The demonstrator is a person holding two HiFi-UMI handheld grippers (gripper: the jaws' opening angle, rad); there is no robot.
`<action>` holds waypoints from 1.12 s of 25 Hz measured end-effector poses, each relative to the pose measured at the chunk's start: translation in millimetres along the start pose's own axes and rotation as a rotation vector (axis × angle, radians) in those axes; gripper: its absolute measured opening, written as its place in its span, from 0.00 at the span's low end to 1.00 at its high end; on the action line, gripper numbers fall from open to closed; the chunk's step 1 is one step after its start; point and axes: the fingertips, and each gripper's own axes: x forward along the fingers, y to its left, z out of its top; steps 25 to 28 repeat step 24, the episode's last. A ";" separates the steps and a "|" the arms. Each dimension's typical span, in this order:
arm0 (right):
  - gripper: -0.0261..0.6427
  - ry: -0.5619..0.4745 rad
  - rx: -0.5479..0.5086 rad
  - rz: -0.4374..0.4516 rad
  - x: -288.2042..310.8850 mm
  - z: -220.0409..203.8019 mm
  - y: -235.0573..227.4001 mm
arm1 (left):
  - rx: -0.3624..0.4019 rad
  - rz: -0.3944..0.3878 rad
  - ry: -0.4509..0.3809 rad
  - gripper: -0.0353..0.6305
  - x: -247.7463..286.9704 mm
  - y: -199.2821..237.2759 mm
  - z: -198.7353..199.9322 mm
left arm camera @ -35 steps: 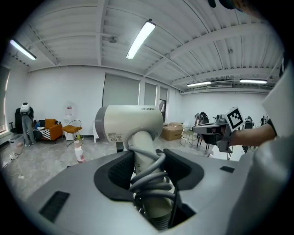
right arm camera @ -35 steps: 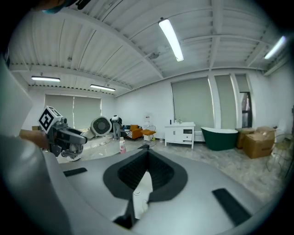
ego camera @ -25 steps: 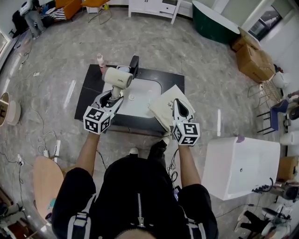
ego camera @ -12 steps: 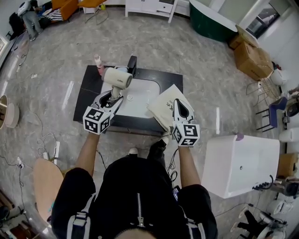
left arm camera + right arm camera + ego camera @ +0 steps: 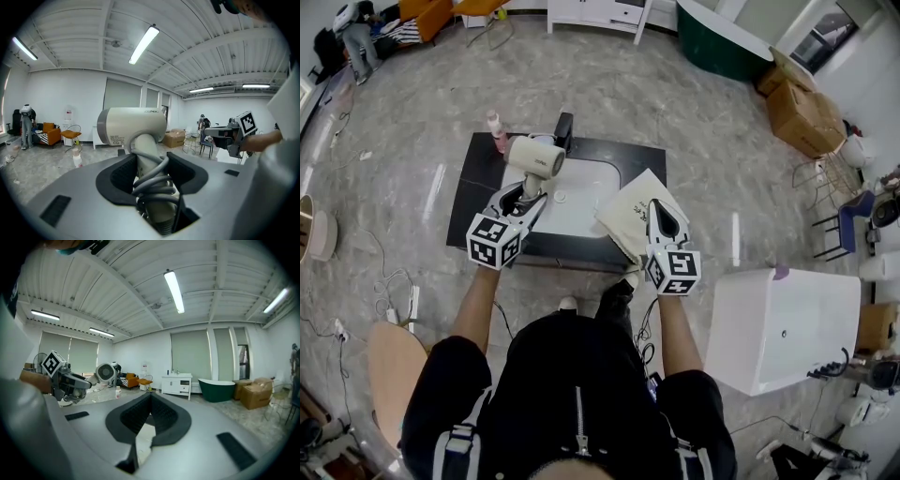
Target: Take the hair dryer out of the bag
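over the black counter (image 5: 480, 195), left gripper (image 5: 527, 193) clasps the hair dryer (image 5: 536, 156), right gripper (image 5: 660, 210) pinches the bag (image 5: 627, 212).

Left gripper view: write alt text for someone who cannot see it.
The left gripper grips the handle of a cream hair dryer, grey cord coiled round the handle. Beyond, a bright white room, with the right gripper at right.

No wording is being made out clearly: a small mark and label on the hair dryer (image 5: 133, 125) are being shown too blurred.
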 end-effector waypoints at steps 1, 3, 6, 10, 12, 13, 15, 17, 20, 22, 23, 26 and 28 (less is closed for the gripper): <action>0.05 -0.001 0.001 0.000 0.3 0.0 0.2 | -0.001 0.000 0.000 0.39 0.2 0.5 -0.5; 0.05 -0.003 0.005 0.002 1.4 -1.6 0.7 | -0.004 0.001 0.002 0.39 0.9 2.3 -2.4; 0.05 0.001 0.009 0.006 1.6 -3.5 0.7 | -0.009 0.004 0.007 0.39 1.3 4.2 -5.0; 0.05 0.005 -0.001 0.008 0.1 -2.9 -1.7 | -0.017 0.003 0.007 0.39 2.2 2.4 -6.3; 0.05 0.006 -0.006 0.011 1.0 -2.3 -1.3 | -0.019 0.000 0.006 0.39 2.7 2.3 -6.4; 0.05 0.007 -0.008 0.012 1.2 -2.3 -1.2 | -0.020 -0.001 0.006 0.39 3.0 2.2 -6.3; 0.05 0.012 -0.010 0.013 1.3 -3.4 -1.5 | -0.023 -0.003 0.007 0.39 3.7 1.6 -6.4; 0.05 0.017 -0.010 0.012 1.0 -5.6 -1.6 | -0.024 -0.006 0.012 0.39 4.6 1.0 -8.1; 0.05 0.022 -0.004 0.009 0.5 -9.5 -3.3 | -0.025 -0.012 0.021 0.39 6.9 -0.3 -12.1; 0.05 0.022 -0.004 0.008 1.3 -11.1 -5.6 | -0.027 -0.014 0.024 0.39 9.2 -1.2 -13.7; 0.05 0.022 -0.004 0.008 1.7 -11.6 -6.9 | -0.028 -0.015 0.025 0.39 10.5 -1.9 -14.4; 0.05 0.023 -0.005 0.008 2.0 -12.2 -8.2 | -0.030 -0.016 0.025 0.39 11.7 -2.6 -15.0; 0.05 0.023 -0.005 0.008 2.0 -12.2 -8.2 | -0.030 -0.016 0.025 0.39 11.7 -2.6 -15.0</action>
